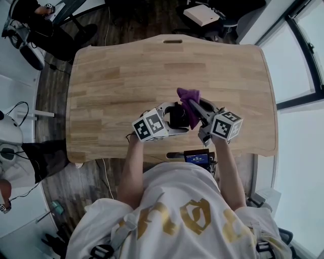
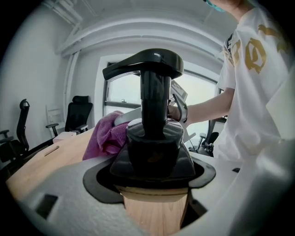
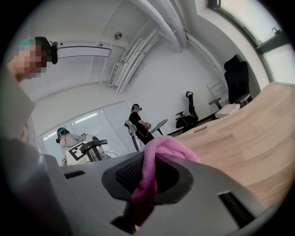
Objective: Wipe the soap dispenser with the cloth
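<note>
A black soap dispenser stands on the wooden table near its front edge. My left gripper is shut on its body; in the left gripper view the dispenser fills the middle, pump head on top. My right gripper is shut on a purple cloth, which hangs against the dispenser's right side. The same cloth is pinched between the jaws in the right gripper view, and the cloth also shows behind the dispenser on the left.
A white box lies on a chair beyond the table's far edge. A phone-like device sits at the front edge by the person's body. Office chairs and other people stand in the room behind.
</note>
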The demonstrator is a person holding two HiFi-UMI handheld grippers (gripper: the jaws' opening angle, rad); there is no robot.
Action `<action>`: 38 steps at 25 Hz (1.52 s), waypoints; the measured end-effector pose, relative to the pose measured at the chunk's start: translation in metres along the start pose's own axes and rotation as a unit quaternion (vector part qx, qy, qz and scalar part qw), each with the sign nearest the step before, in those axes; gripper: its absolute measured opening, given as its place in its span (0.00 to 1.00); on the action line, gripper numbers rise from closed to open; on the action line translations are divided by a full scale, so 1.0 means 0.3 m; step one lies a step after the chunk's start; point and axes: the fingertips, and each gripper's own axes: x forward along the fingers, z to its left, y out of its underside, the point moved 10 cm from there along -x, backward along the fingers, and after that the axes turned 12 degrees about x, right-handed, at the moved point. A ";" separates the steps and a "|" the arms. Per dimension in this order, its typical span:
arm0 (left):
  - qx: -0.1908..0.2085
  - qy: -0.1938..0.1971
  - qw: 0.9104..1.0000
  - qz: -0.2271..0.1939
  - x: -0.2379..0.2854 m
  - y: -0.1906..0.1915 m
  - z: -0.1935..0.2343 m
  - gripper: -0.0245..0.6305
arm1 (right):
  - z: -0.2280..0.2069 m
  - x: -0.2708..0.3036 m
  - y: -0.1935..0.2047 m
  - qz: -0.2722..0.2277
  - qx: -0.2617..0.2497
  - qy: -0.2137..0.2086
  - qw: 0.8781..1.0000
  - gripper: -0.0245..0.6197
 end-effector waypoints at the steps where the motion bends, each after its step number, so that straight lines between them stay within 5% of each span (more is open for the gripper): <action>1: -0.002 -0.003 1.000 -0.007 -0.005 -0.004 0.003 0.59 | -0.007 -0.002 0.001 0.001 -0.001 0.010 1.000 0.12; 7: -0.021 -0.019 0.999 -0.038 -0.043 -0.004 0.022 0.59 | 0.004 -0.007 0.021 0.001 0.013 0.007 1.000 0.12; 23: -0.088 -0.084 0.992 -0.032 -0.128 0.066 0.081 0.59 | 0.096 -0.027 0.080 0.057 -0.005 -0.133 0.989 0.12; 31: -0.073 -0.060 0.994 -0.051 -0.122 0.031 0.068 0.59 | 0.062 -0.008 0.054 0.029 0.016 -0.089 0.996 0.12; 38: -0.065 -0.038 0.995 -0.070 -0.112 0.005 0.056 0.59 | 0.048 0.014 0.021 0.005 -0.020 -0.026 0.999 0.12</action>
